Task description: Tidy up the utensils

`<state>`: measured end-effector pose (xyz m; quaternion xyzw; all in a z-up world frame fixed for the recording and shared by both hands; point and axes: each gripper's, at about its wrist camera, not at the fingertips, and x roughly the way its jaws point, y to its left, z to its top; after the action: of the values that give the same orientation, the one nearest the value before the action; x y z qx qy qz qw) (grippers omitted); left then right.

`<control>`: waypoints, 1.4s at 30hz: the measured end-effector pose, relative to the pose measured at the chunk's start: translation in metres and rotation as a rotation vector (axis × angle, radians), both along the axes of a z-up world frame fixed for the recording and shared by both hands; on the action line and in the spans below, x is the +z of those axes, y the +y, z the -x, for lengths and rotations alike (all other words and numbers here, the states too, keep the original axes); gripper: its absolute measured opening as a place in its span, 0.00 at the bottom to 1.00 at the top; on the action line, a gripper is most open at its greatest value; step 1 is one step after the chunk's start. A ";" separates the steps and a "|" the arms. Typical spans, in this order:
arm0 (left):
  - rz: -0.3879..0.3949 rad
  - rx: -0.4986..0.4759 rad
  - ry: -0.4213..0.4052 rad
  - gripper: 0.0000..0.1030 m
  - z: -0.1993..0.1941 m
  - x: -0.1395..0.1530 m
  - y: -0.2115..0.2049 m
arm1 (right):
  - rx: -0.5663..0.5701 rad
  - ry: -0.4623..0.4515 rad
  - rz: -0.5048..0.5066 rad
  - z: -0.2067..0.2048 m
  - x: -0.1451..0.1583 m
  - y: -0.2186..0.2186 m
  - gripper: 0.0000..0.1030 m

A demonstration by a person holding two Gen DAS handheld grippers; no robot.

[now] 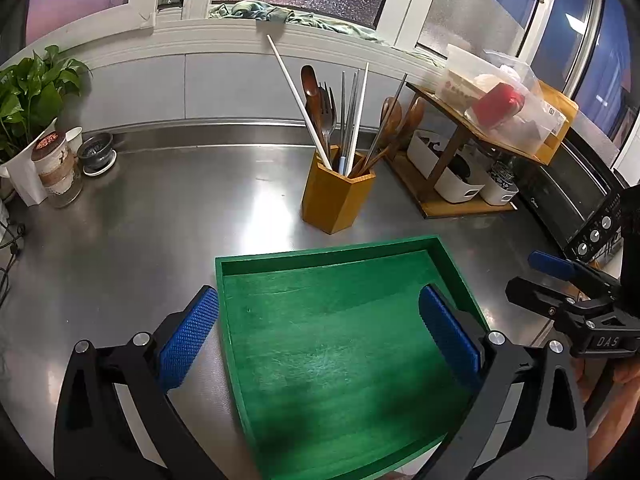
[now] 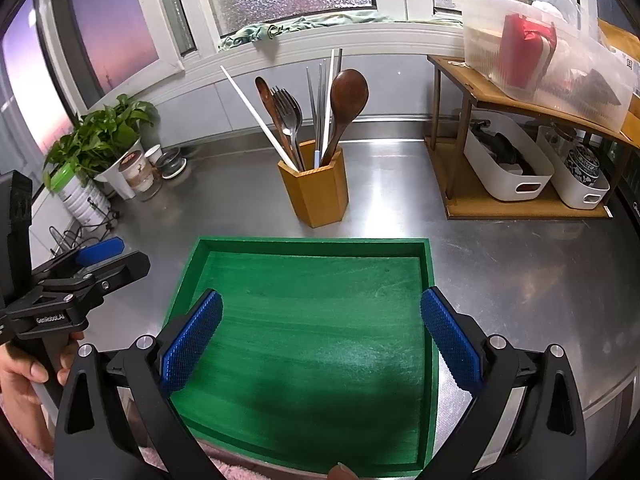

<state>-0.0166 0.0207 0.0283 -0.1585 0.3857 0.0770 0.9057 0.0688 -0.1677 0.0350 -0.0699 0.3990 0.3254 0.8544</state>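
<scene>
both grippers hang with jaws wide apart over the green tray [image 2: 308,332] on the steel counter [image 2: 500,264]: left gripper [image 1: 320,320], right gripper [image 2: 320,332]. utensils [image 2: 316,108] stand upright in the wooden holder [image 2: 316,188] just behind the tray.

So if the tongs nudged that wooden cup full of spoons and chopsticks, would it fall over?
Possibly. The cup is narrow, and the spoon stands far above its rim, so it looks top-heavy. On the shiny counter it might slide first.
</scene>
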 end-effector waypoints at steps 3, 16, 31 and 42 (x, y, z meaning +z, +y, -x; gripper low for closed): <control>0.001 0.002 0.000 0.92 0.000 0.000 0.000 | 0.002 0.002 -0.002 0.000 0.000 0.000 0.96; 0.001 -0.001 0.002 0.92 -0.002 0.000 0.001 | -0.002 0.005 -0.004 0.000 0.001 0.000 0.96; 0.008 0.004 0.010 0.92 -0.002 -0.001 0.002 | 0.000 0.008 -0.004 -0.001 0.002 0.001 0.96; 0.006 0.005 0.011 0.92 -0.003 0.000 0.003 | 0.003 0.005 0.001 0.000 0.004 0.004 0.96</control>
<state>-0.0140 0.0241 0.0285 -0.1619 0.3905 0.0791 0.9028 0.0691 -0.1632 0.0392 -0.0700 0.4011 0.3267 0.8529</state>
